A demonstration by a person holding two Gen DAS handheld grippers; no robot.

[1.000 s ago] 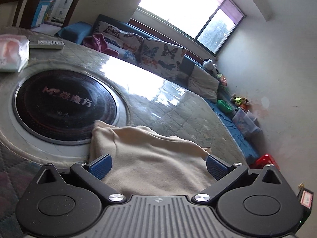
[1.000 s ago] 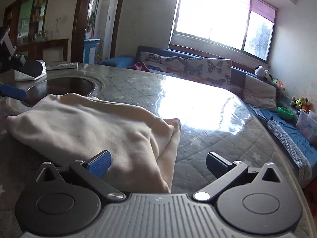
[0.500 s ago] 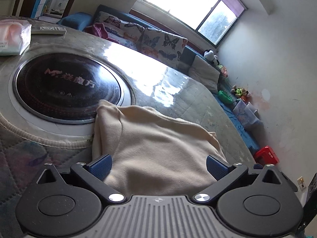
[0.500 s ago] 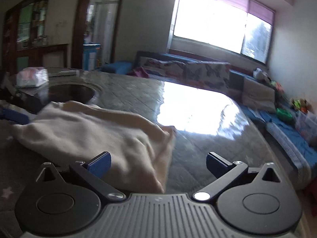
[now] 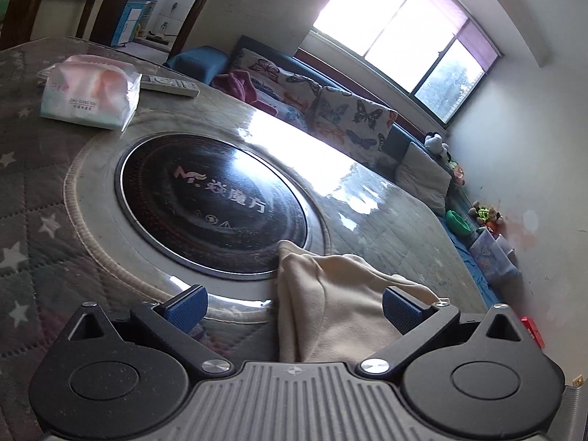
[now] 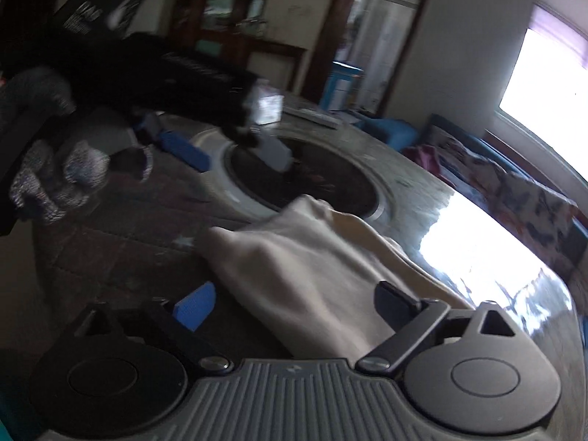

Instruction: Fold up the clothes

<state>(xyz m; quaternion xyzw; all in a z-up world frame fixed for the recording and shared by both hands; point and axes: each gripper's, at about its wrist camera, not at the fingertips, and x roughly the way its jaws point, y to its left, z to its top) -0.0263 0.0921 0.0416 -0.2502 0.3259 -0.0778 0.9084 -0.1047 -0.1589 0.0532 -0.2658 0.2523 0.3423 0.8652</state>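
A cream garment (image 5: 338, 305) lies folded on the table beside the black round hob (image 5: 213, 198). My left gripper (image 5: 294, 308) is open just above it. The cloth's left edge sits between the blue pads (image 5: 185, 307), close to the right one, and neither pad presses on it. In the right wrist view the same garment (image 6: 312, 268) runs between the jaws of my right gripper (image 6: 296, 307). Those jaws are closing and stand wide, with the pads off the cloth. That blurred view also shows the left gripper (image 6: 235, 154) and a grey-gloved hand (image 6: 47, 180) at the upper left.
A pink-and-white tissue pack (image 5: 88, 92) and a remote (image 5: 169, 84) lie at the far left of the quilted table cover (image 5: 33, 198). A sofa with butterfly cushions (image 5: 349, 114) runs along the window wall. Toys and bins (image 5: 488, 242) sit past the table's right edge.
The right wrist view has swung left and rolled, bringing the left gripper and gloved hand into sight. The left gripper has shifted left, so the garment now sits towards its right pad.
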